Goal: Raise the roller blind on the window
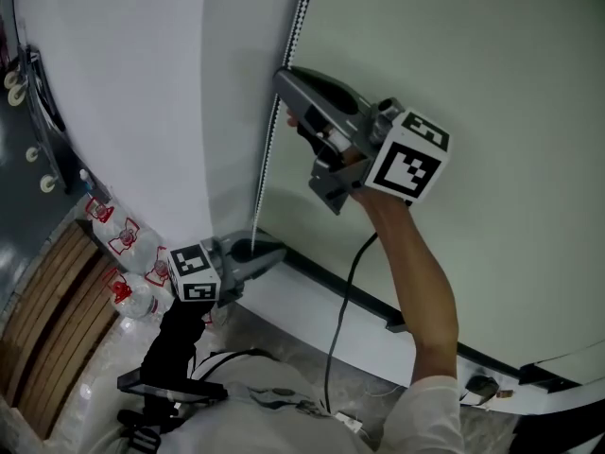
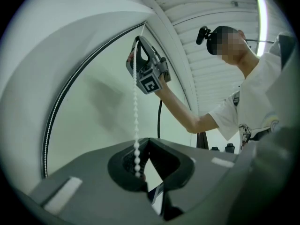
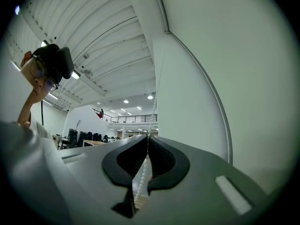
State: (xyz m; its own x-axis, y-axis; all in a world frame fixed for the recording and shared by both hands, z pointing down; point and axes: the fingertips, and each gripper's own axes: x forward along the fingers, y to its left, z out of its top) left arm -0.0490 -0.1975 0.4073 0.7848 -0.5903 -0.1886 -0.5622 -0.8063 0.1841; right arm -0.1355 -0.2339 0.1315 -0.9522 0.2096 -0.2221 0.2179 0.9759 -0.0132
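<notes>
Finding: right hand-held gripper (image 3: 147, 137) clamped on chain (image 1: 267, 159), high up. The left hand-held gripper (image 2: 149, 140), low on the chain, looks parted, beads loose between (no grip there). The blind (image 1: 492, 55), right of chain in head view, is down. Risk: an oblique pull slips beads through the clamp or derails the chain.
</notes>
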